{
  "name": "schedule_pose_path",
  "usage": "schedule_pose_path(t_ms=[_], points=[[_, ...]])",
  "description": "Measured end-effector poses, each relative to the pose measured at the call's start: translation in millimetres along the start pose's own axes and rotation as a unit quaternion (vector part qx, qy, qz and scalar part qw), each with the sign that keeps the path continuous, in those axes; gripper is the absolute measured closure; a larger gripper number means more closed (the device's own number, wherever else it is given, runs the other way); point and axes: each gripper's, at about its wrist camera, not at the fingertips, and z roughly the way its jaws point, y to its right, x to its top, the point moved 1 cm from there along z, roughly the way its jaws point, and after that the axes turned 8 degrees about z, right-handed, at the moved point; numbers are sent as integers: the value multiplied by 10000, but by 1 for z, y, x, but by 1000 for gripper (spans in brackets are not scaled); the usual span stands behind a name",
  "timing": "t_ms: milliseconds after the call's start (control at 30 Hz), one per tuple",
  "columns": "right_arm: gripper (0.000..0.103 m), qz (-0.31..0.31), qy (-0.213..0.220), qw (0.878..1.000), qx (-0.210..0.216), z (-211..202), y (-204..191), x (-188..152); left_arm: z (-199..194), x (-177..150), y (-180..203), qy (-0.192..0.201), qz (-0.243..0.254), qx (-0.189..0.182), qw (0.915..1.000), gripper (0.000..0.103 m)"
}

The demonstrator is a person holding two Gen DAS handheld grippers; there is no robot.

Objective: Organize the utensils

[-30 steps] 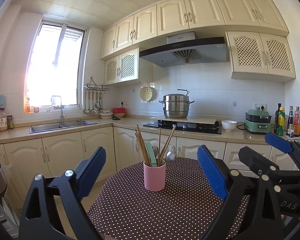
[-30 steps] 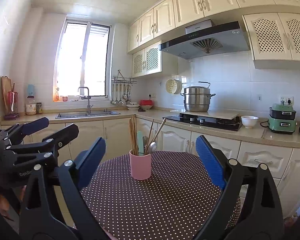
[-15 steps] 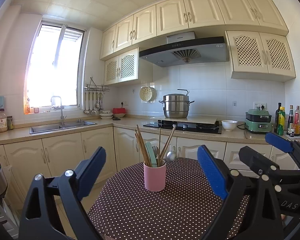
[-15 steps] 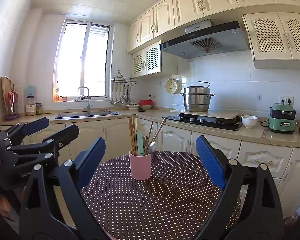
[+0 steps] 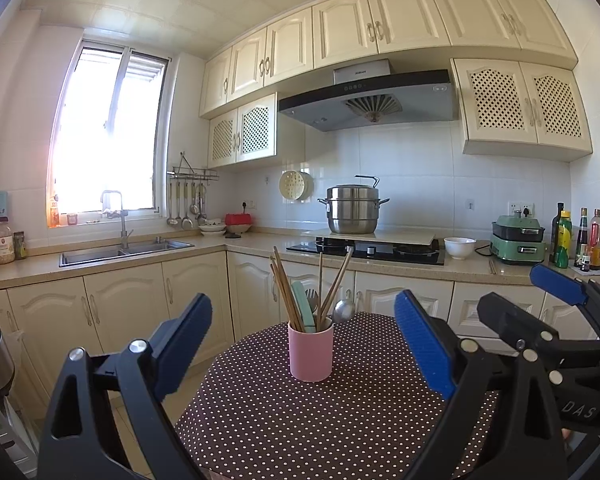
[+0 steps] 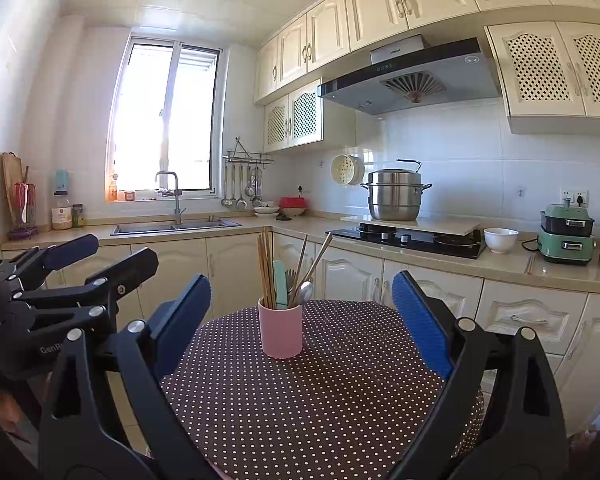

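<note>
A pink cup [image 5: 310,350] stands upright on a round table with a brown polka-dot cloth [image 5: 320,420]. It holds wooden chopsticks [image 5: 286,292], a mint-green handled utensil, a fork and a metal spoon [image 5: 343,309]. The cup also shows in the right wrist view [image 6: 281,330], with the chopsticks [image 6: 266,268] and spoon [image 6: 303,293]. My left gripper [image 5: 304,344] is open and empty, held back from the cup above the table. My right gripper [image 6: 300,320] is open and empty, likewise short of the cup. Each gripper shows at the edge of the other's view.
Behind the table runs an L-shaped counter [image 5: 236,242] with a sink [image 5: 124,250], a hob with a steel pot [image 5: 353,210], a white bowl [image 5: 459,247], a green appliance [image 5: 519,240] and bottles [image 5: 576,240]. Ladles hang on a wall rack [image 5: 188,208].
</note>
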Motion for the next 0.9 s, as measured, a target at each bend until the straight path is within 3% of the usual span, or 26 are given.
schedule_pose_path(t_ms=[900], points=[[12, 86, -100, 9999, -32, 17, 3, -8, 19, -4, -1, -99, 47, -6, 9999, 12]])
